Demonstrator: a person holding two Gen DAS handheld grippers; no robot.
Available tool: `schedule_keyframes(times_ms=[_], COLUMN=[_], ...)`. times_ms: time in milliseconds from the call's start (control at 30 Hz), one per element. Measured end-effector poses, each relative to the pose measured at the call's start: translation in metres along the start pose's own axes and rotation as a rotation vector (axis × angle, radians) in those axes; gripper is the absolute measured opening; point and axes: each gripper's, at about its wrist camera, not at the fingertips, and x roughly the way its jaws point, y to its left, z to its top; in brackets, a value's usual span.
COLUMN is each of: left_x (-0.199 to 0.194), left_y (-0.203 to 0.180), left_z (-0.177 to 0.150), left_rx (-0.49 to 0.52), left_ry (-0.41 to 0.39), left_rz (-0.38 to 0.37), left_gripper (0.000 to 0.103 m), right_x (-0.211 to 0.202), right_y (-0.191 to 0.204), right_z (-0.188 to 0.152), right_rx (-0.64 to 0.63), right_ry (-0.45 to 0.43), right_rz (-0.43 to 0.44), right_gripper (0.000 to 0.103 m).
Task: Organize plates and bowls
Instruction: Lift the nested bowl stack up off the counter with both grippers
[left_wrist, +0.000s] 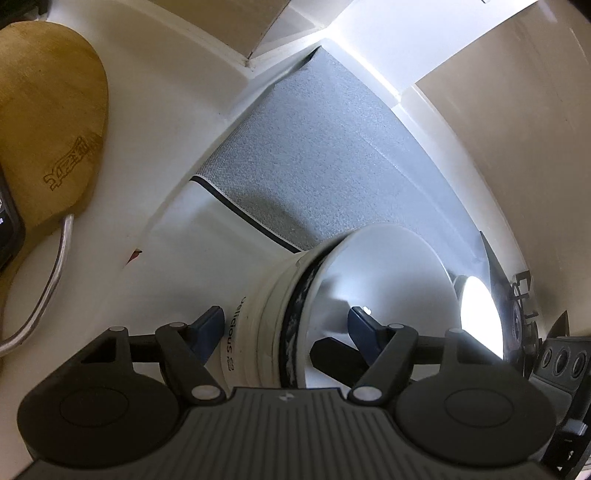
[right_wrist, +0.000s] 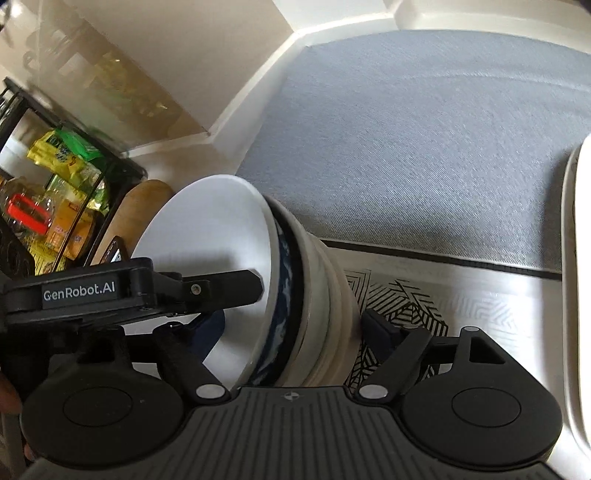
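A stack of nested bowls (left_wrist: 266, 332) stands between both grippers: white outer bowls, one printed "delicious", a blue-patterned bowl, and a white bowl on top. My left gripper (left_wrist: 286, 321) straddles the stack's wall, with one pad on the outside and the other inside the top bowl. Both pads look pressed on it. In the right wrist view the same stack (right_wrist: 295, 295) sits in my right gripper (right_wrist: 295, 328), shut on the opposite wall. Its left pad is inside the bowl and its right pad is against the outer bowls. The left gripper's black finger (right_wrist: 236, 282) reaches into the bowl.
A grey mat (right_wrist: 424, 147) lines the white shelf beyond the stack. Under the stack lies a black-and-white patterned mat (right_wrist: 402, 299). A white tray rim (right_wrist: 576, 277) stands at the right. At the left are a wooden board (left_wrist: 48, 110), a metal handle (left_wrist: 55, 273) and a rack of packets (right_wrist: 62, 192).
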Motion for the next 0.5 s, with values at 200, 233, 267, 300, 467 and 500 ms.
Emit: schedule_keyframes(times_ms=[200,233,267,300,467,500], left_x=[-0.004,-0.004,-0.003,-0.003,-0.004,-0.004], left_y=[0.0,0.0,0.0,0.0,0.005,0.005], left_z=[0.001,0.001,0.002,0.002,0.005,0.006], left_rx=[-0.005,-0.01,-0.013,-0.016,-0.058,-0.061], left_ry=[0.003,0.005,0.007,0.007,0.011,0.01], left_rz=[0.004,0.003,0.003,0.002,-0.032,-0.035], left_gripper=[0.077,0.077,0.077,0.077,0.074,0.073], right_x=[-0.003,-0.005,-0.005,-0.005,-0.006,-0.006], right_y=[0.002,0.001,0.002,0.002,-0.007,-0.01], right_z=[0.002,0.002,0.002,0.003,0.005,0.005], right_rx=[0.051,0.055,0.054,0.053,0.101,0.116], right_ry=[0.011,0.01,0.008,0.007,0.003,0.004], right_rz=[-0.013,-0.013,-0.014,-0.015,-0.007,-0.003], right_gripper=[0.076,0.075,0.074,0.074,0.072,0.072])
